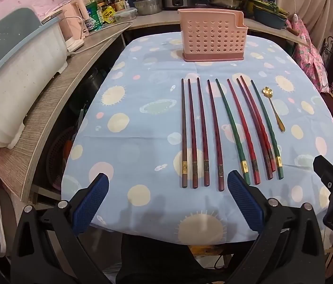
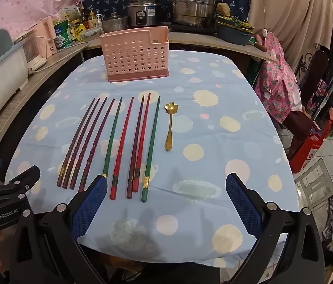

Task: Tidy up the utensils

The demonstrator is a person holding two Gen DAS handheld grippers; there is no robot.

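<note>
Several chopsticks (image 1: 225, 132) in dark red, green and red lie side by side on the blue patterned tablecloth (image 1: 131, 123), also in the right wrist view (image 2: 119, 142). A small gold spoon (image 1: 274, 105) with a flower bowl lies to their right, also in the right wrist view (image 2: 170, 125). A pink perforated utensil holder (image 1: 212, 39) stands upright at the far end, also in the right wrist view (image 2: 135, 56). My left gripper (image 1: 166, 184) is open and empty near the chopsticks' near ends. My right gripper (image 2: 166, 189) is open and empty, near the table's front edge.
A wooden counter (image 1: 48, 99) runs along the left with a white-and-blue dish rack (image 1: 12, 75), a pink kettle and bottles. Pots and a rice cooker (image 2: 144, 13) stand behind the table. A chair with pink cloth (image 2: 277, 82) and a red crate stand at right.
</note>
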